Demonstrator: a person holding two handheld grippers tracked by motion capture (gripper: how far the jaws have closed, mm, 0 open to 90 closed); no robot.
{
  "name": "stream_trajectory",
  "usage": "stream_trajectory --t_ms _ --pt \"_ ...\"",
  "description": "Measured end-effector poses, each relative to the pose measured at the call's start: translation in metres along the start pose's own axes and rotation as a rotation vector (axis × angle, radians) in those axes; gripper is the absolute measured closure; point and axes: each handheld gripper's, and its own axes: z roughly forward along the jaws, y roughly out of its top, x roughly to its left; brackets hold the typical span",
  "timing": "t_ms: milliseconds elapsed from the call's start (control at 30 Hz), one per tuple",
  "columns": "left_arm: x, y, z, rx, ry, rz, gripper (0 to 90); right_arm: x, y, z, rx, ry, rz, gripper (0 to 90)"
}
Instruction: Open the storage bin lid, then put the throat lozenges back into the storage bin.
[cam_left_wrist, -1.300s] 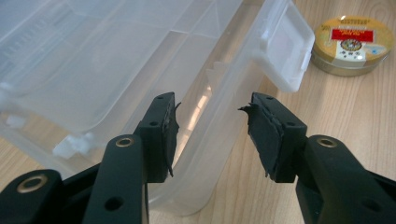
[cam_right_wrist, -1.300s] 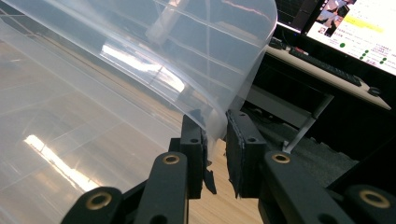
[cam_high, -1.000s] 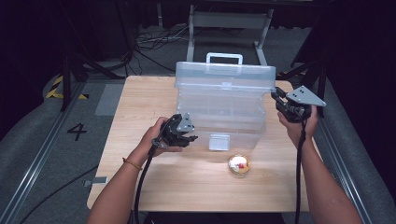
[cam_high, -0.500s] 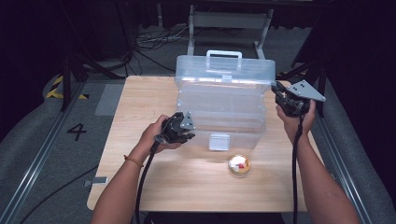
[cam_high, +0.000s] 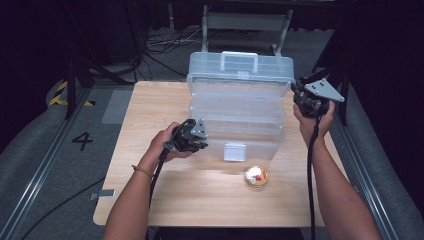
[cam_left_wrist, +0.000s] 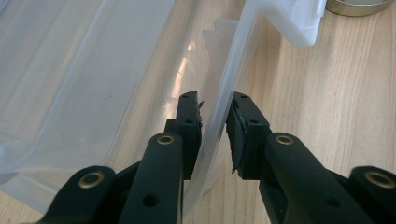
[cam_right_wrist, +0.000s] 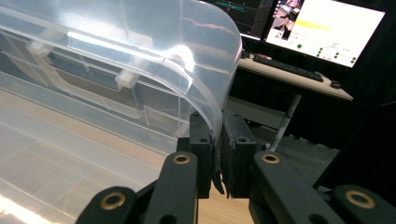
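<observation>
A clear plastic box (cam_high: 240, 107) with a handle on its lid stands at the back middle of the wooden table (cam_high: 150, 115). My left gripper (cam_high: 201, 145) is at the box's front left corner. In the left gripper view its jaws (cam_left_wrist: 215, 119) straddle the thin clear wall (cam_left_wrist: 224, 79); they have just been closing and both pads now lie against it. My right gripper (cam_high: 296, 92) is at the box's upper right end. In the right gripper view it (cam_right_wrist: 217, 140) is shut on the curved edge of the lid (cam_right_wrist: 205, 79).
A small round tin (cam_high: 256, 176) with something red inside sits on the table in front of the box, right of its white latch (cam_high: 234, 151). Beyond the box, the right gripper view shows a desk with a lit monitor (cam_right_wrist: 327, 28). Cables lie on the dark floor behind.
The left gripper's jaws have narrowed around the box's front left wall. Both hands and the box have stayed almost where they were.
</observation>
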Motion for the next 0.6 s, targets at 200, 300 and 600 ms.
stream_trajectory --t_ms 200,300,600 --pt "0.002 -0.002 0.000 -0.021 -0.013 -0.002 76.3 -0.002 0.003 0.007 0.003 -0.016 -0.020 85.5" --pt "0.002 -0.002 0.000 -0.028 -0.012 -0.008 76.3 -0.003 0.005 0.011 0.007 -0.018 -0.022 85.7" --pt "0.003 -0.003 0.000 -0.029 -0.022 0.000 76.7 -0.008 0.012 0.020 0.021 -0.005 -0.012 85.9"
